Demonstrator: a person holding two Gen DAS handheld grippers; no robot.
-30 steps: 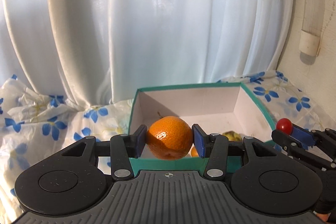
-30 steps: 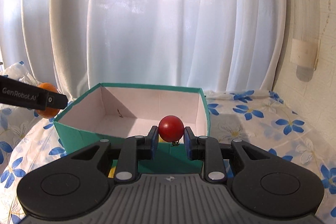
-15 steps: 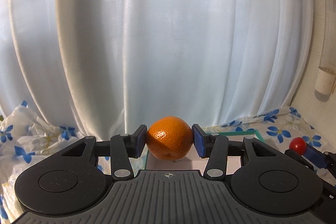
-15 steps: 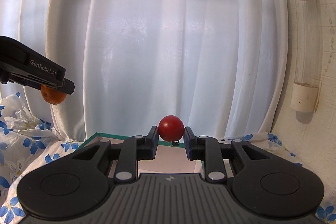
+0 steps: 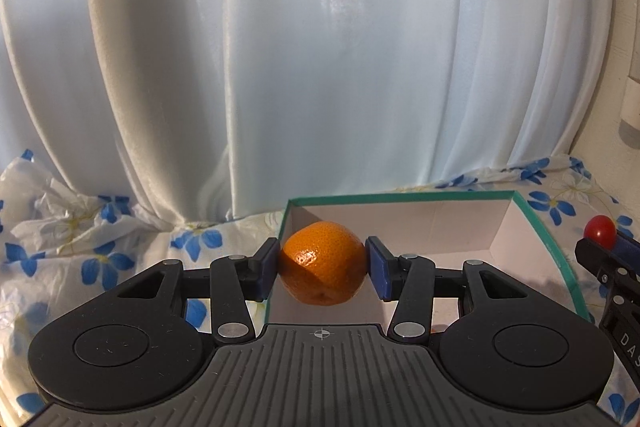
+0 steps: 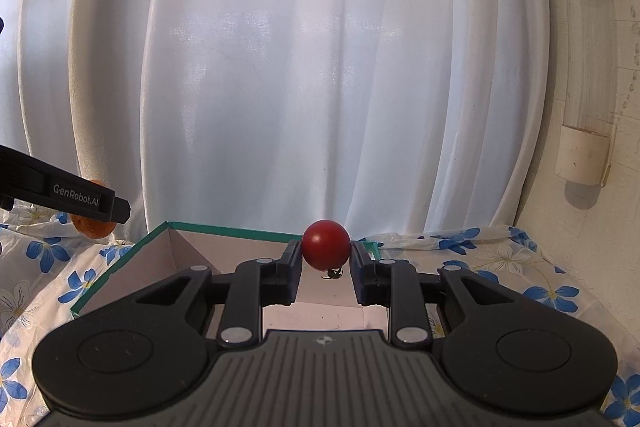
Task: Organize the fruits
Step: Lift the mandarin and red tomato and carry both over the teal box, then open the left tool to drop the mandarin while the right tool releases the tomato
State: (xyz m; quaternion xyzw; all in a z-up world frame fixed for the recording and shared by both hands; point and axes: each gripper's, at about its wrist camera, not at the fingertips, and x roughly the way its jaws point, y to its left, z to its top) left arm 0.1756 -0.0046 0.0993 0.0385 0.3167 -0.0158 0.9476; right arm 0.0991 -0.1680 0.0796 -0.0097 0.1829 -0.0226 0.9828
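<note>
**Both grippers loaded over the box**

Left wrist: left gripper [image 5: 323, 269] clamps orange [image 5: 322, 263] above near-left corner of green box [image 5: 558, 259]; curtain [image 5: 320, 59] behind, floral cloth [image 5: 100, 247] left.

Right wrist: right gripper [image 6: 325, 267] pinches cherry tomato [image 6: 325, 245] over box's near-right part; wall tube [image 6: 586, 67] far right.

Home: curtain [image 6: 320, 67], floral tablecloth [image 6: 500, 259]

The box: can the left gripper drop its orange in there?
Probably yes. The left gripper holds the orange at the box's open top, with nothing between; the right gripper stays at the far side.
</note>
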